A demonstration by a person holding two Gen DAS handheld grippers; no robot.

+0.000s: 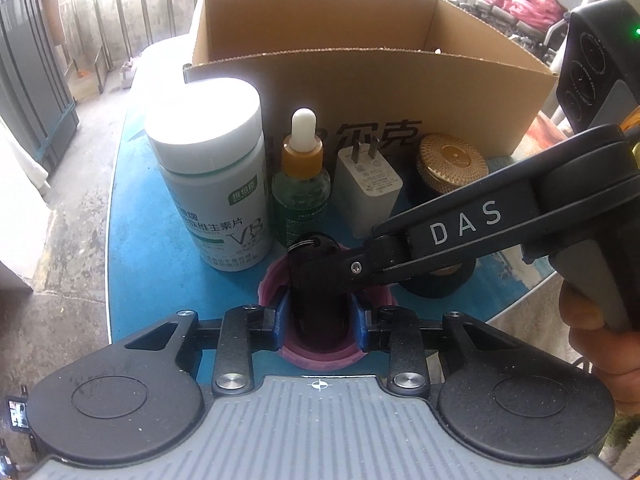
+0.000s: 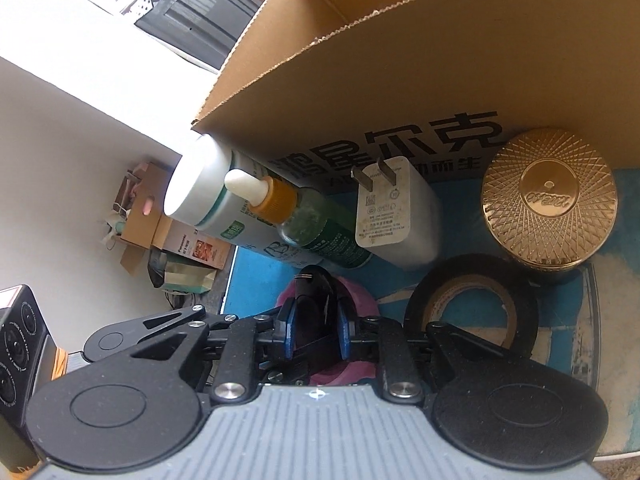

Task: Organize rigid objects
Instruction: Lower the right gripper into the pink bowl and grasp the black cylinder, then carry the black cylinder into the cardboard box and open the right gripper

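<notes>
We hold two grippers over a blue table crowded with small things, in front of an open cardboard box. Our left gripper has its blue-padded jaws drawn narrow against the sides of a small black object standing inside a pink ring-shaped piece. Our right gripper comes in from the right and its jaws are also narrow, clamped on the upper part of the same black object; a hand grips its handle. What the black object is we cannot tell. Just behind it stand a white vitamin bottle, a green dropper bottle, a white charger plug and a gold-lidded jar; a roll of black tape lies just beside the pink piece. Risks, as we judge them: with both grippers on one small item, pulling unevenly could twist it free or drag the pink piece along, and any swing backward could topple the upright dropper bottle, which stands near.
</notes>
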